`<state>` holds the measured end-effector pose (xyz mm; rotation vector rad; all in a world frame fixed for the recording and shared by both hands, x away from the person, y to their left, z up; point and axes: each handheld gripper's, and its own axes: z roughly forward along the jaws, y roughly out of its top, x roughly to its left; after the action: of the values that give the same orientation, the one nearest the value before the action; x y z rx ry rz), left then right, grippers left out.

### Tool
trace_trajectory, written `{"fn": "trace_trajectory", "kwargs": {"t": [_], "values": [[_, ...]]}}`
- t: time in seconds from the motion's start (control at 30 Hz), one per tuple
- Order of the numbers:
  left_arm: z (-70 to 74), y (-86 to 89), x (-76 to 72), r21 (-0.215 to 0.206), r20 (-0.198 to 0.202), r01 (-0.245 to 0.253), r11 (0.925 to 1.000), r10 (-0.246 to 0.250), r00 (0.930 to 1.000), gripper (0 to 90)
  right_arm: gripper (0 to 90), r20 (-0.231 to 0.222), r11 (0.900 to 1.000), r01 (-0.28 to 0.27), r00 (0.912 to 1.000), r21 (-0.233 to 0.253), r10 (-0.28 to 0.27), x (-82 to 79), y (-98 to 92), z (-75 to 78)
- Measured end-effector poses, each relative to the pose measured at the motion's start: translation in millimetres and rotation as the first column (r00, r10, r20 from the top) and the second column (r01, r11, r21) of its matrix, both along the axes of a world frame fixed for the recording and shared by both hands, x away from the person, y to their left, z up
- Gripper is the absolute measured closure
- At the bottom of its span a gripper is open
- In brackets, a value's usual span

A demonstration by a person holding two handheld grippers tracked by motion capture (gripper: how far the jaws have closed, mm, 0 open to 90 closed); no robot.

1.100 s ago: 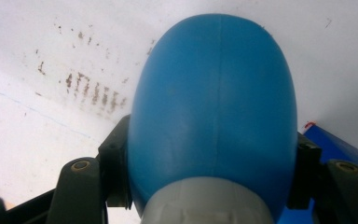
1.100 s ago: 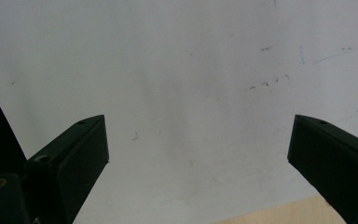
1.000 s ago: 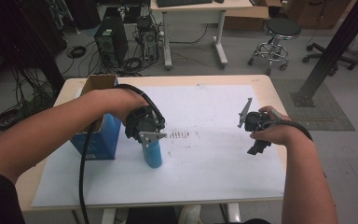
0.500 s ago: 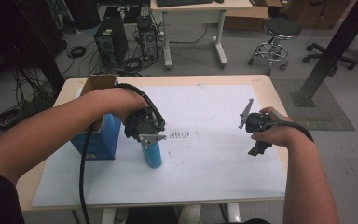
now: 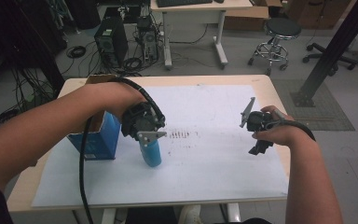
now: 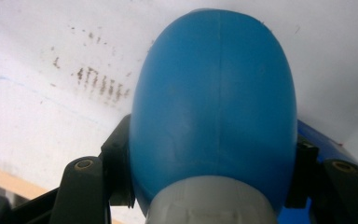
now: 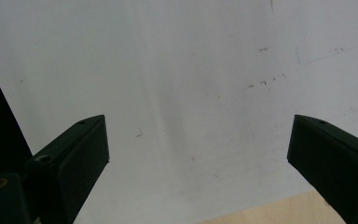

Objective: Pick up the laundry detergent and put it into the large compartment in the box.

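White paper sheet (image 5: pixel 214 158) over a wooden table (image 5: pixel 279 88), smudged brown near the middle. Just right of the blue box (image 5: pixel 95 140): blue bottle (image 5: pixel 151 151) standing on the sheet, pinched by the left gripper (image 5: pixel 144 135). Well right of the box: right gripper (image 5: pixel 256 128), jaws spread wide, holding nothing.

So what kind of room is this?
Probably a lab or workshop: computer towers with tangled cables sit on the floor, and a desk and stool stand behind the paper-covered table.

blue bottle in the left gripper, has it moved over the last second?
No. The blue bottle sits in the same spot beside the blue box, left of the brown marks.
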<state>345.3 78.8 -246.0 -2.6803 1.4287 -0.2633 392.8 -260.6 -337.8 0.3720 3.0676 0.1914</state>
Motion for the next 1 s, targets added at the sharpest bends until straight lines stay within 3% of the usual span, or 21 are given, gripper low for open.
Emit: {"fn": "trace_trajectory", "kwargs": {"t": [0.1, 0.13, 0.23, 0.3, 0.33, 0.47, 0.5, 0.53, 0.7, 0.73, 0.77, 0.8, 0.83, 0.87, 0.9, 0.93, 1.0], "values": [[8.8, 0.4, -2.5, -0.014, -0.002, -0.039, 0.9992, 0.039, 0.9992, 38.2, 5.4, 0.003, 1.000, -0.003, 1.0000, 0.004, 0.003, 0.2, -0.1, 1.1], [16.4, 0.2, -3.9, -0.019, 0.002, -0.076, 0.9969, 0.077, 0.9971, 38.2, 5.4, 0.004, 1.000, -0.004, 1.0000, 0.007, 0.004, 0.3, -0.3, 2.3], [27.0, -0.4, -5.2, -0.022, 0.012, -0.125, 0.9919, 0.125, 0.9921, 38.2, 5.5, 0.004, 1.000, -0.012, 0.9999, 0.010, 0.012, 1.5, -0.8, 3.5], [34.7, 0.3, -6.2, -0.027, 0.013, -0.177, 0.9839, 0.177, 0.9841, 38.2, 5.6, 0.004, 1.000, -0.010, 0.9999, 0.013, 0.010, 1.6, -1.2, 4.0], [34.7, 0.3, -6.2, -0.027, 0.013, -0.177, 0.9839, 0.177, 0.9841, 38.2, 5.6, 0.004, 1.000, -0.010, 0.9999, 0.013, 0.010, 1.6, -1.2, 4.0], [52.7, 0.5, -7.6, -0.025, 0.019, -0.280, 0.9596, 0.281, 0.9596, 38.2, 5.7, 0.006, 1.000, -0.016, 0.9999, 0.022, 0.016, 3.5, -3.3, 5.1], [52.7, 0.5, -7.6, -0.025, 0.019, -0.280, 0.9596, 0.281, 0.9596, 38.2, 5.7, 0.008, 1.000, -0.018, 0.9998, 0.026, 0.017, 3.9, -3.8, 5.0], [59.2, 0.6, -8.4, -0.027, 0.017, -0.317, 0.9480, 0.318, 0.9480, 38.2, 5.7, 0.009, 0.999, -0.022, 0.9997, 0.027, 0.022, 4.3, -4.0, 5.1], [77.9, 1.5, -9.8, -0.038, 0.004, -0.426, 0.9041, 0.426, 0.9047, 38.2, 5.7, 0.006, 0.999, -0.033, 0.9994, 0.034, 0.033, 5.6, -4.7, 3.4], [82.4, 2.0, -10.4, -0.045, -0.003, -0.460, 0.8870, 0.460, 0.8879, 38.2, 5.7, 0.007, 0.999, -0.034, 0.9994, 0.036, 0.033, 5.5, -4.4, 3.2], [85.9, 1.7, -10.4, -0.039, -0.003, -0.477, 0.8780, 0.477, 0.8787, 38.2, 5.8, 0.006, 0.999, -0.037, 0.9993, 0.036, 0.037, 5.5, -3.6, 3.3], [90.7, 2.1, -10.7, -0.046, -0.011, -0.514, 0.8566, 0.514, 0.8577, 38.2, 5.8, 0.011, 0.998, -0.045, 0.9989, 0.040, 0.045, 5.9, -3.1, 3.2], [94.9, 2.0, -10.4, -0.049, -0.017, -0.537, 0.8422, 0.537, 0.8435, 38.1, 5.8, 0.009, 0.998, -0.048, 0.9988, 0.041, 0.047, 5.8, -2.3, 3.6], [99.2, 2.1, -10.2, -0.054, -0.022, -0.566, 0.8228, 0.566, 0.8244, 38.1, 5.8, 0.009, 0.998, -0.051, 0.9987, 0.039, 0.050, 5.7, -1.7, 4.0], [103.1, 2.5, -10.1, -0.057, -0.030, -0.598, 0.7994, 0.597, 0.8014, 38.1, 5.8, 0.011, 0.998, -0.053, 0.9986, 0.042, 0.053, 5.6, -1.1, 3.8], [107.0, 2.6, -9.7, -0.059, -0.034, -0.621, 0.7820, 0.620, 0.7841, 38.1, 5.8, 0.015, 0.997, -0.065, 0.9978, 0.047, 0.064, 6.2, -0.7, 3.5], [114.4, 3.4, -9.2, -0.066, -0.038, -0.652, 0.7552, 0.651, 0.7579, 38.1, 5.9, 0.010, 0.997, -0.063, 0.9980, 0.042, 0.062, 5.6, -0.1, 3.9]]}}
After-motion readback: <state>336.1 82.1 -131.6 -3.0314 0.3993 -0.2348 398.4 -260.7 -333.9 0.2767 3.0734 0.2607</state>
